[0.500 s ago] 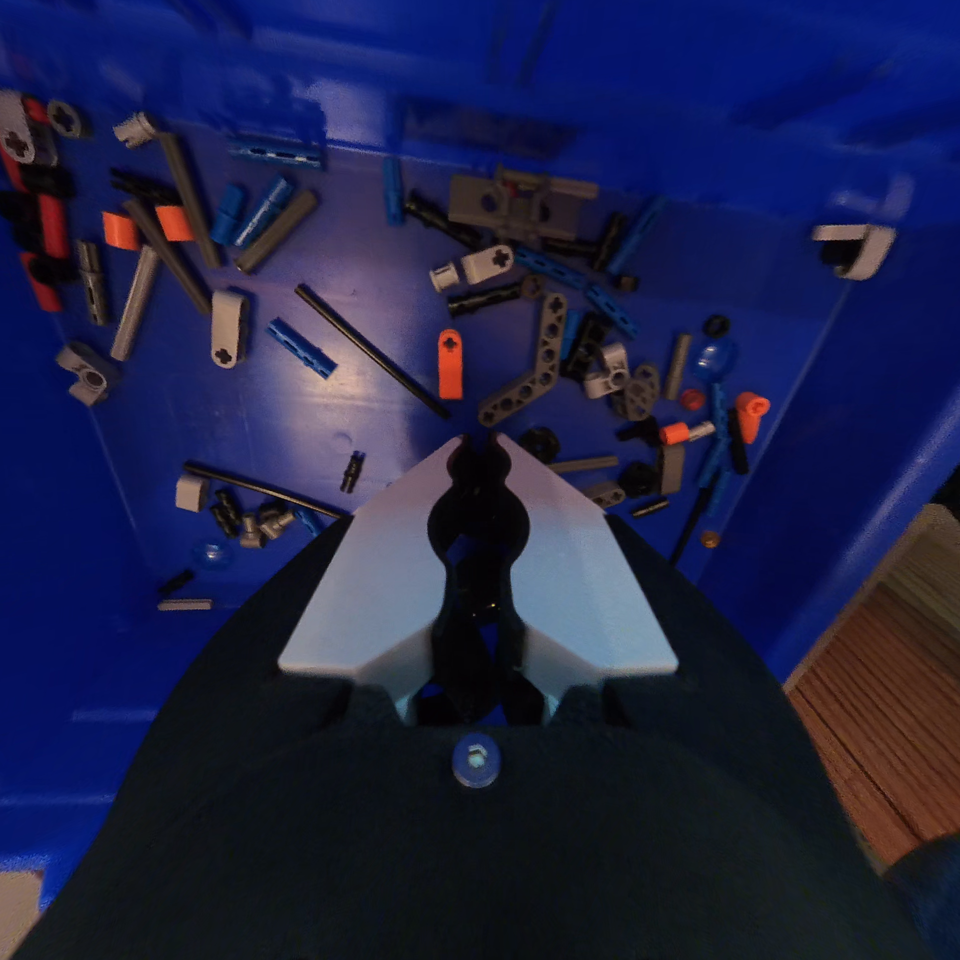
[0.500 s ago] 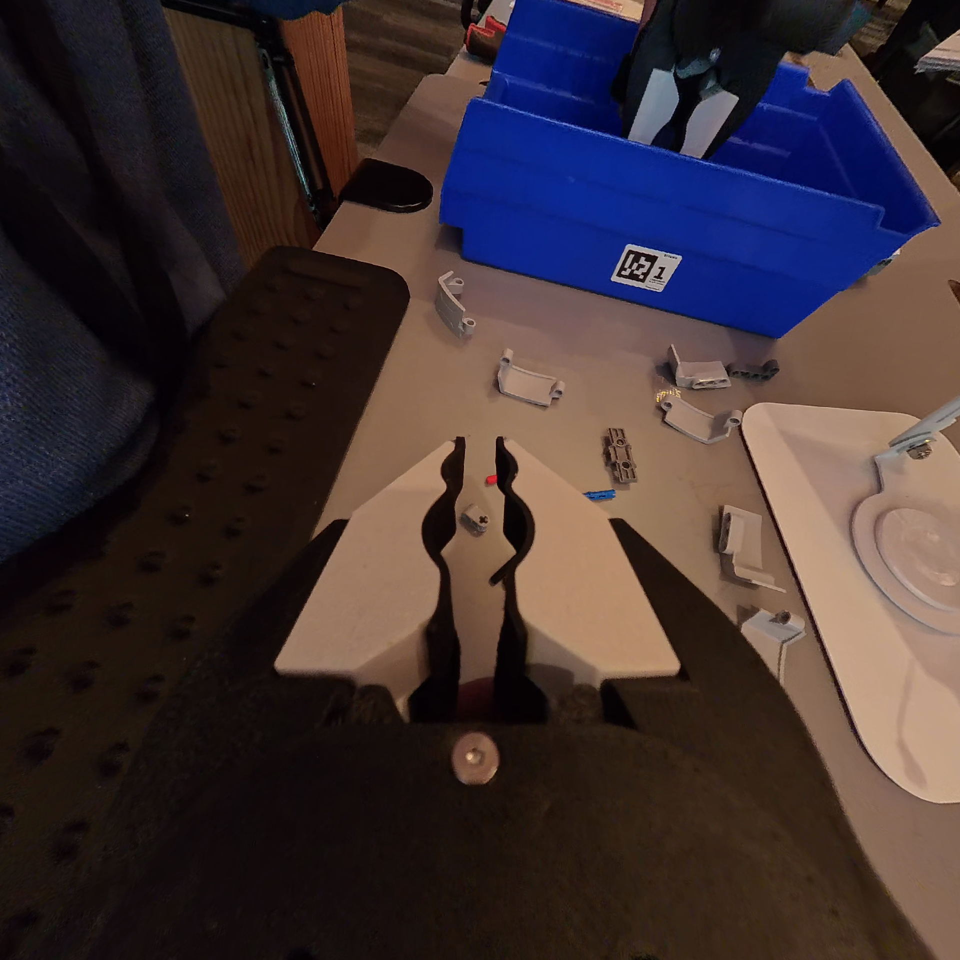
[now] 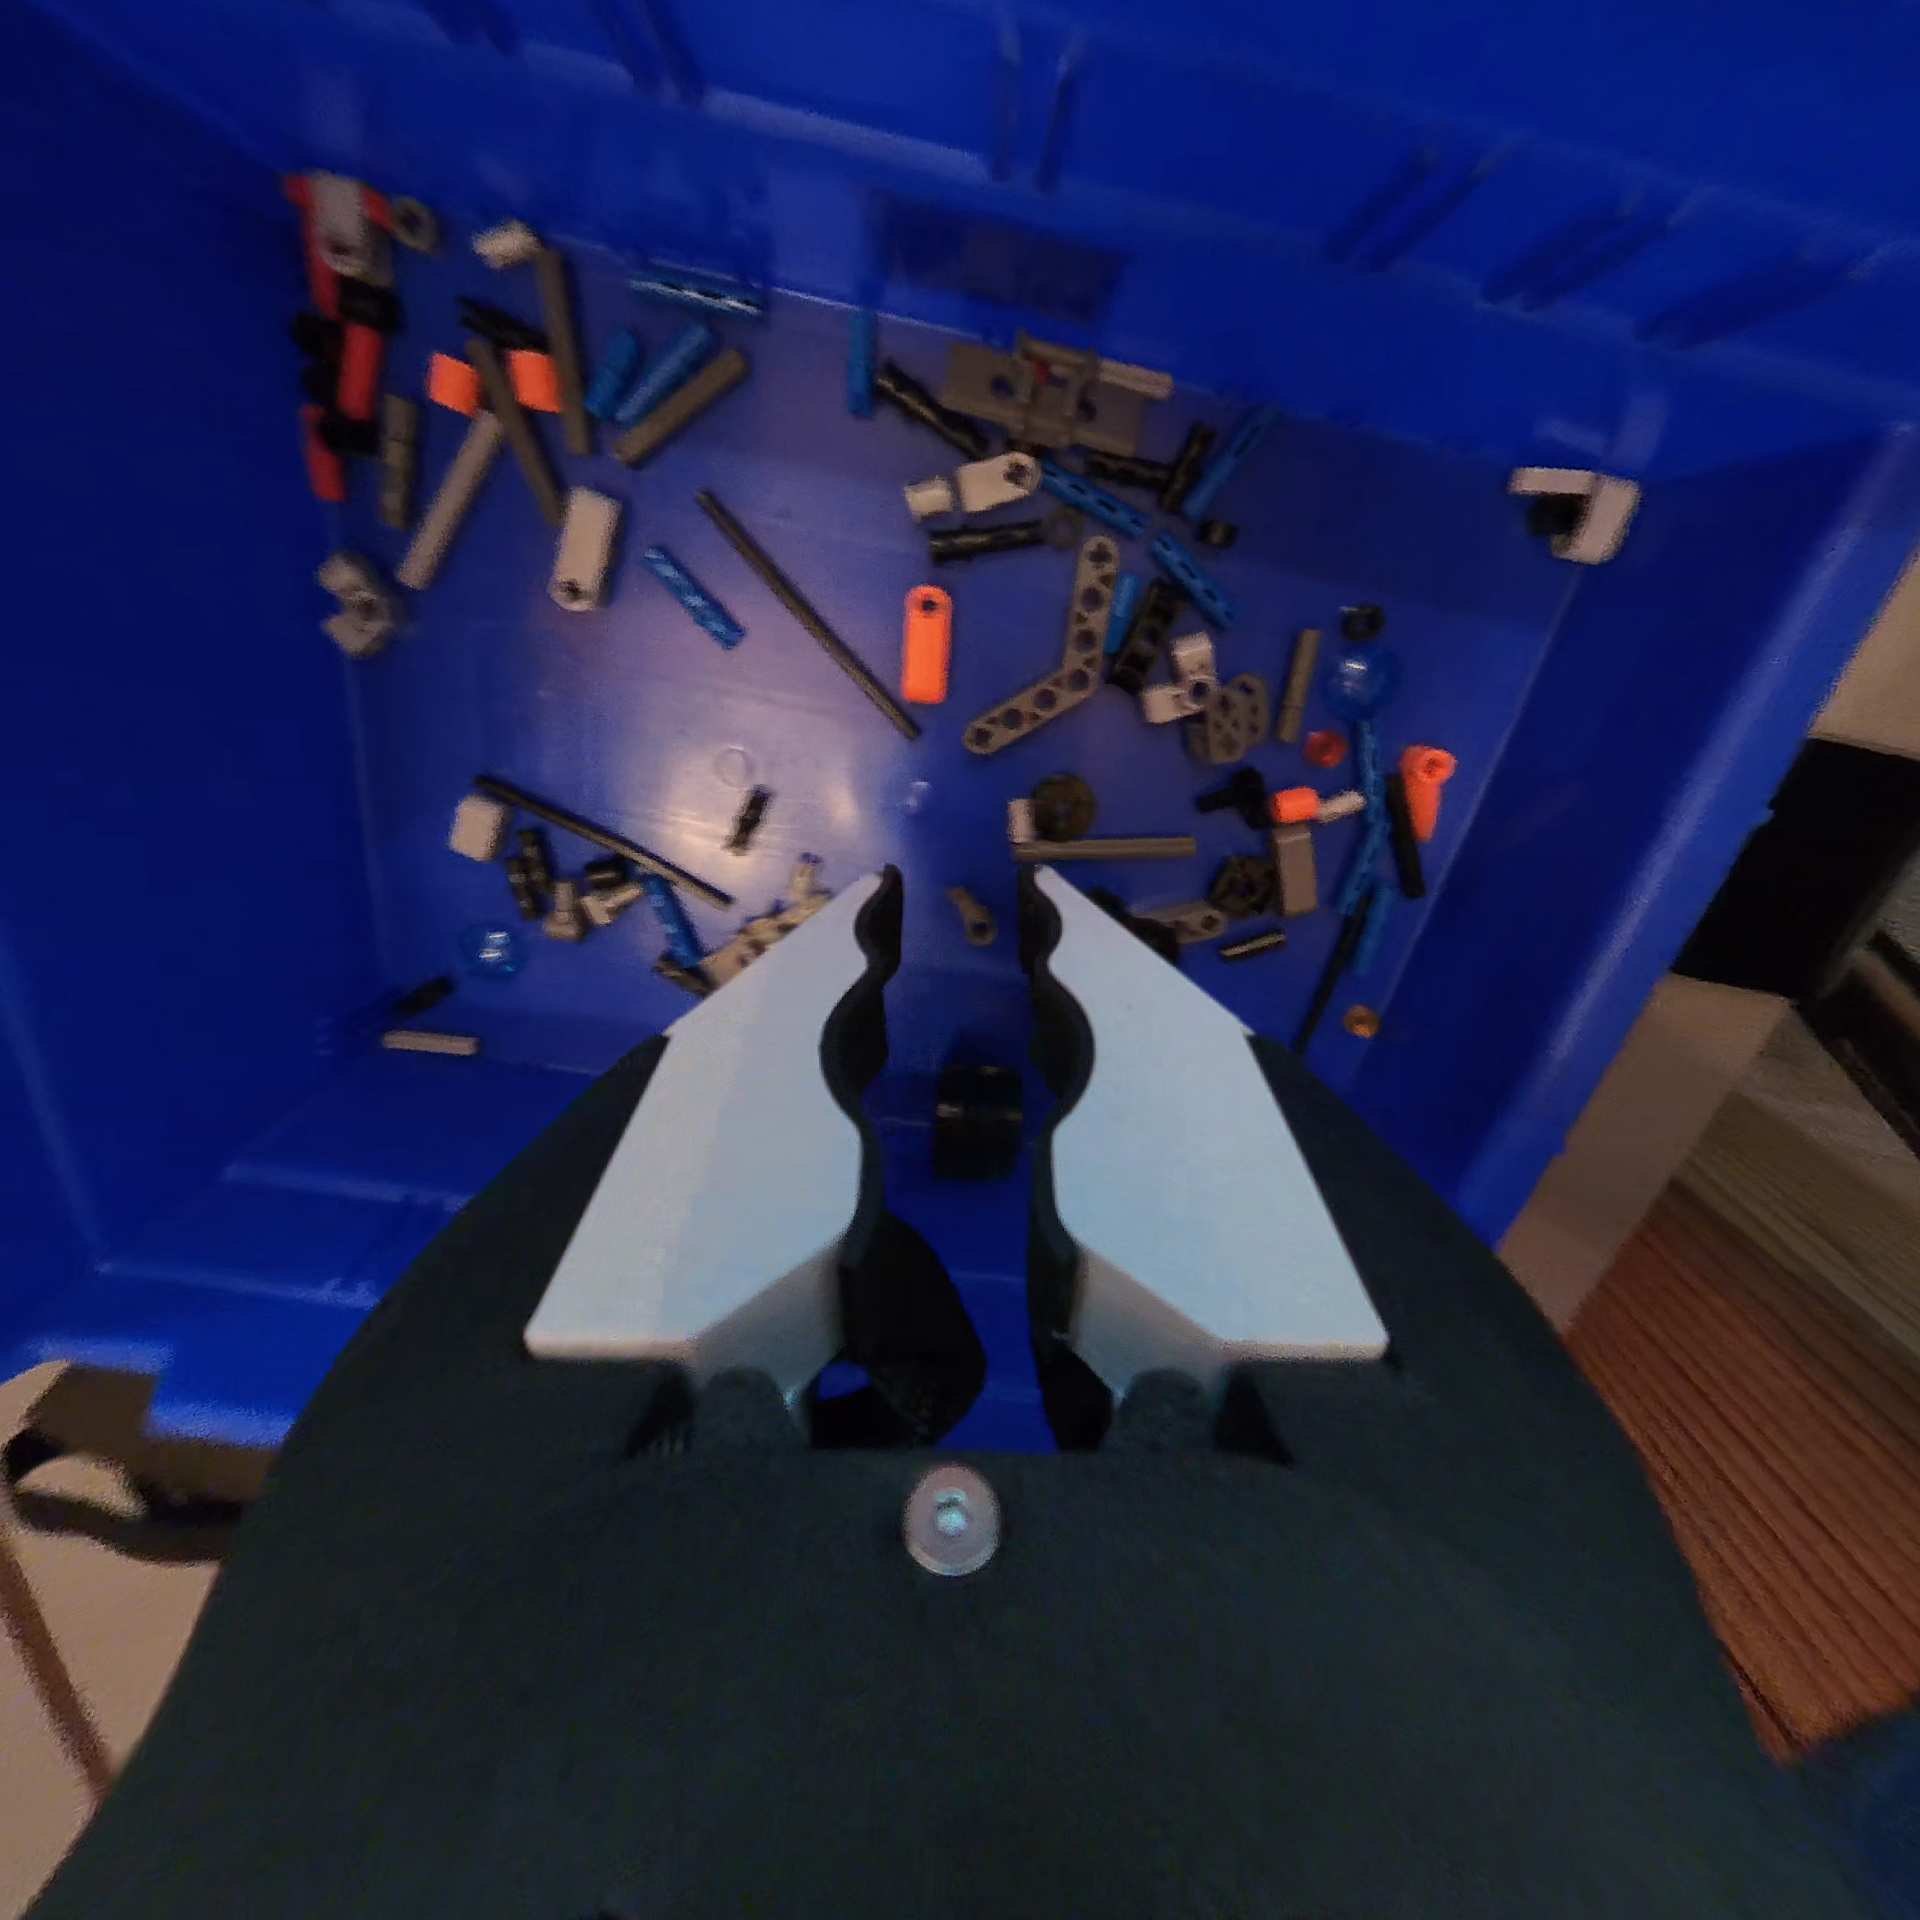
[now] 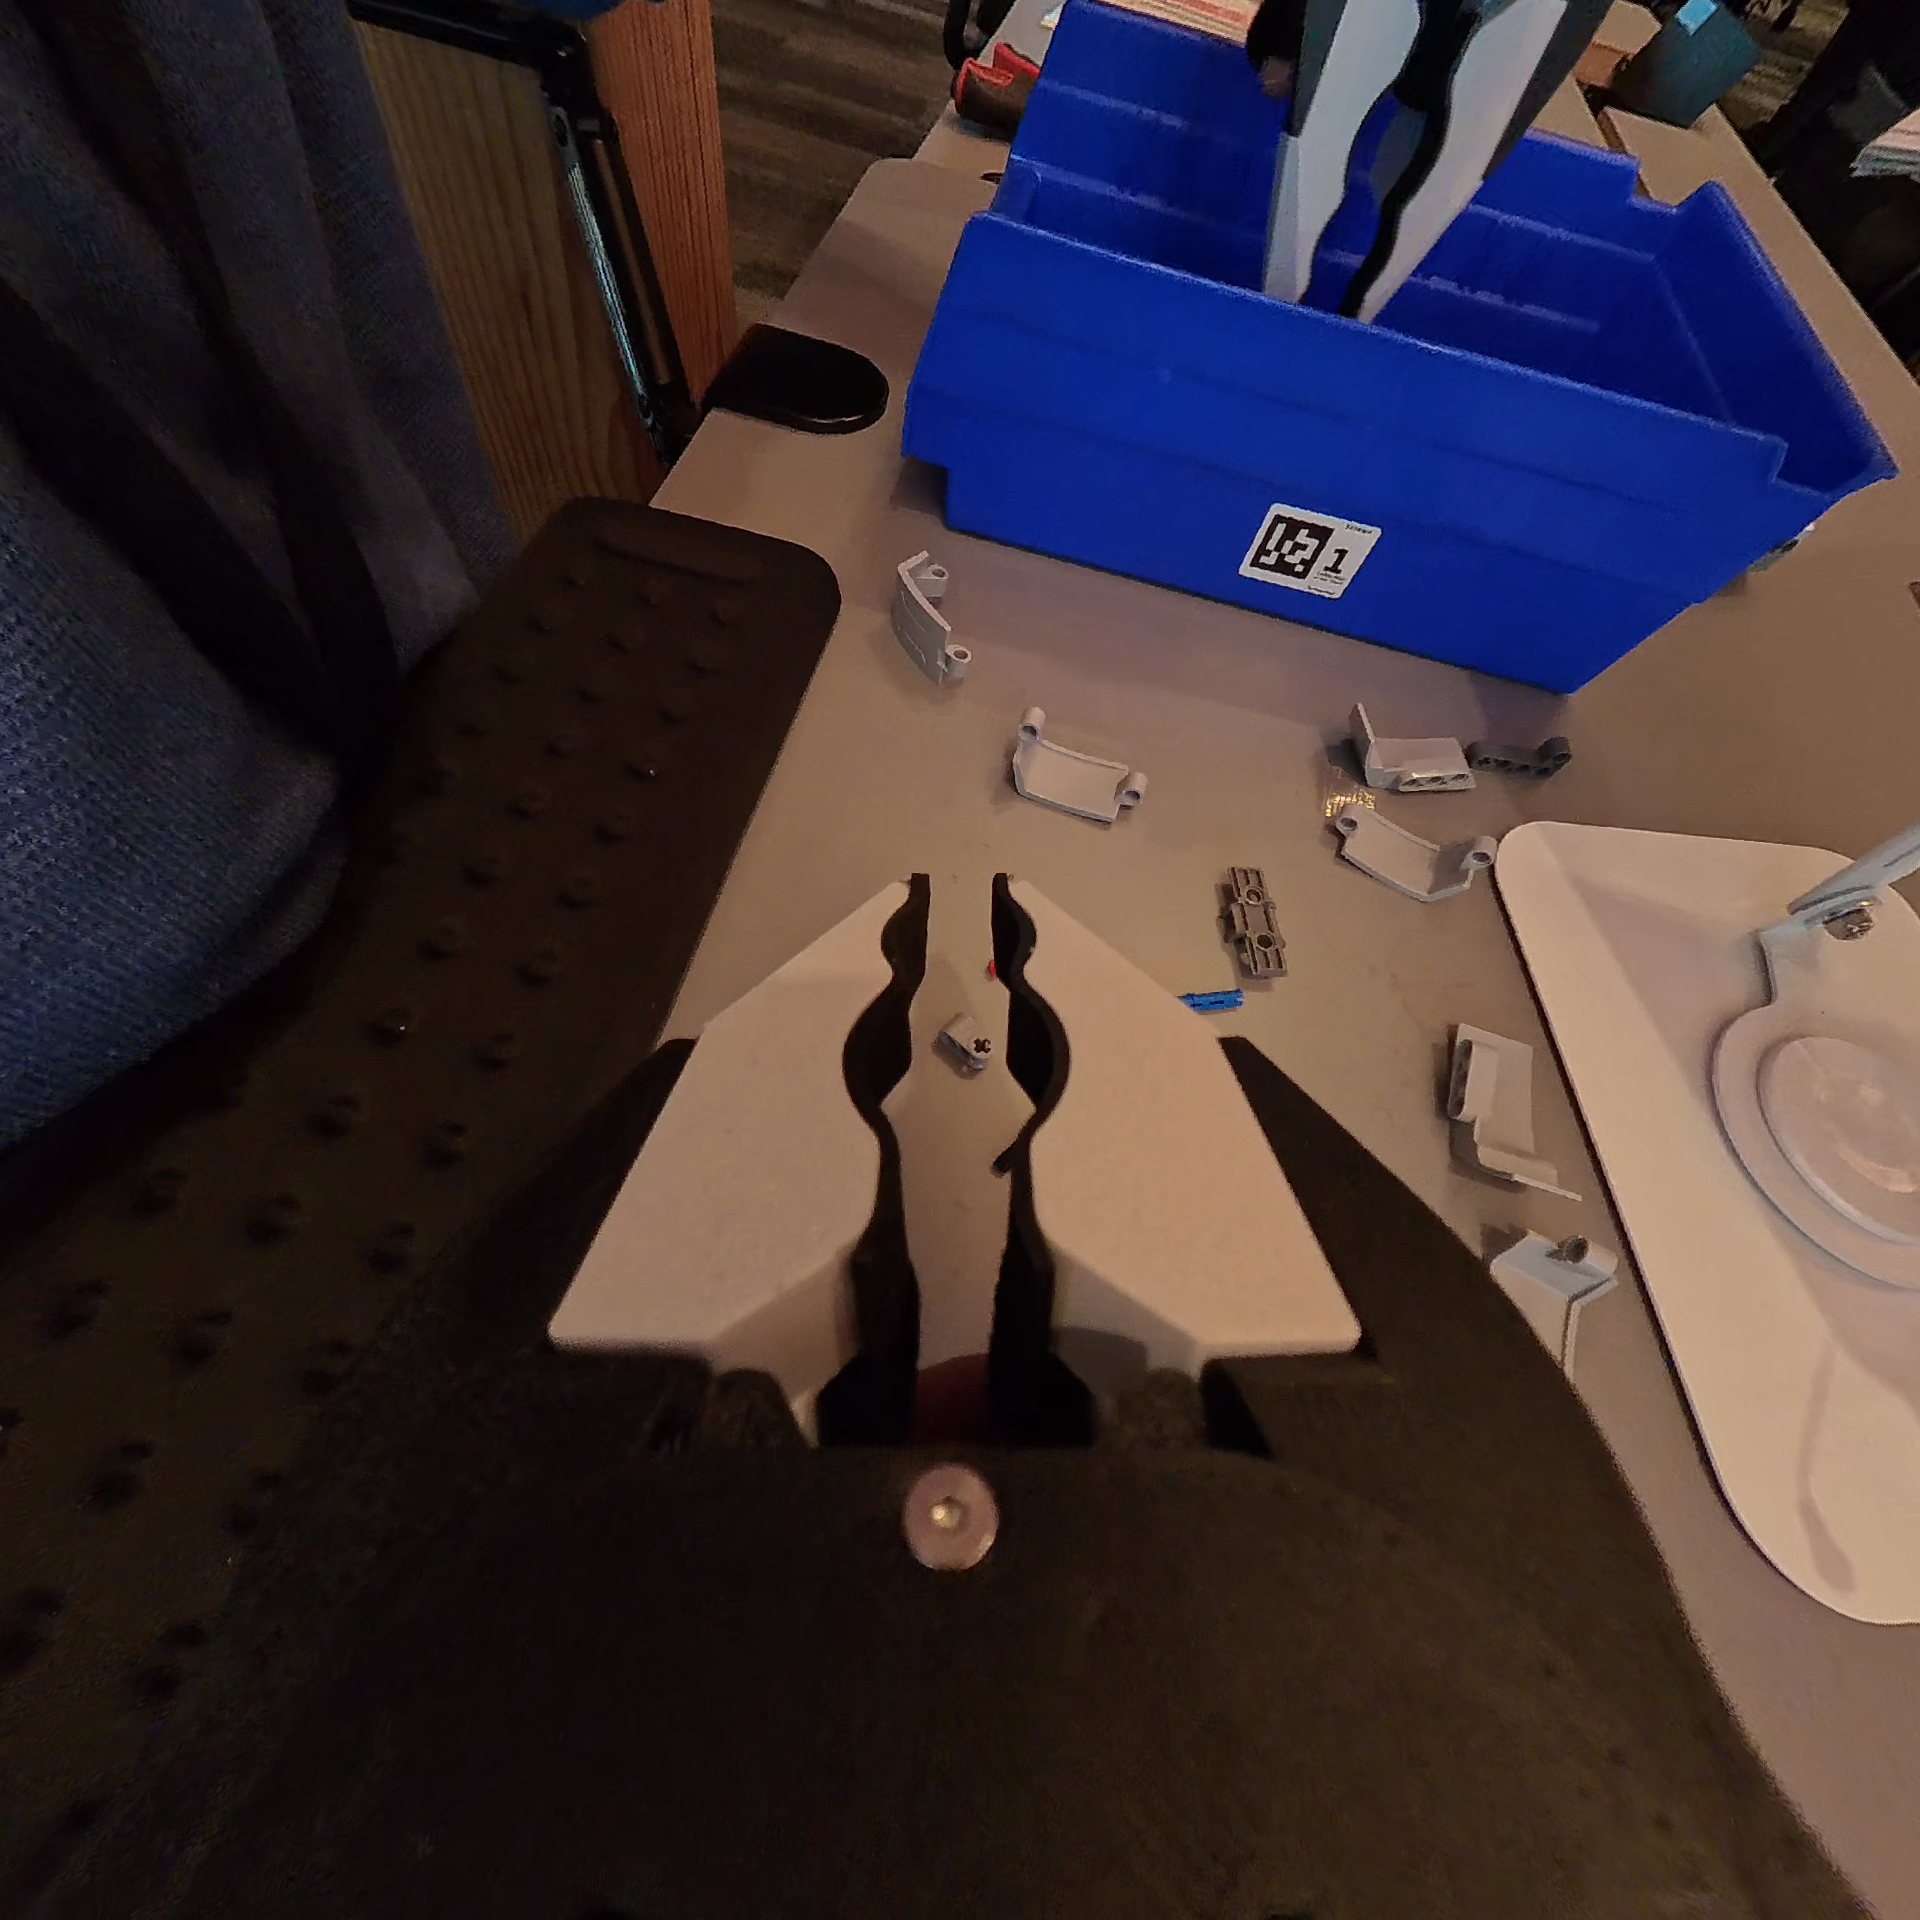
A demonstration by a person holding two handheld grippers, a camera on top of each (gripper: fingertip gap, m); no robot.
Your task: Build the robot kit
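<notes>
My left gripper (image 3: 958,878) is open and empty above the inside of a blue bin (image 3: 208,727). A small black piece (image 3: 975,1122) shows between its fingers, apart from both, low over the bin's near floor. Several small building parts lie on the bin floor, among them an orange connector (image 3: 925,644) and a grey bent beam (image 3: 1060,675). My right gripper (image 4: 959,883) is slightly open and empty above the grey table (image 4: 1143,665). A small grey connector (image 4: 966,1044) lies on the table below its gap. The left gripper (image 4: 1340,301) also shows over the bin (image 4: 1351,447).
Grey curved panels (image 4: 1075,774) and other small parts lie on the table before the bin. A white tray (image 4: 1621,1039) sits at the right. A black dotted mat (image 4: 520,935) covers the left. A wooden post (image 4: 665,156) stands behind it. There is about 30 cm between the tips of the two grippers. My left tips are roughly 6 cm from the orange connector (image 3: 925,644).
My left gripper was shut on a black piece; it has opened, let the piece go and risen higher above the bin. My right gripper has not moved.
</notes>
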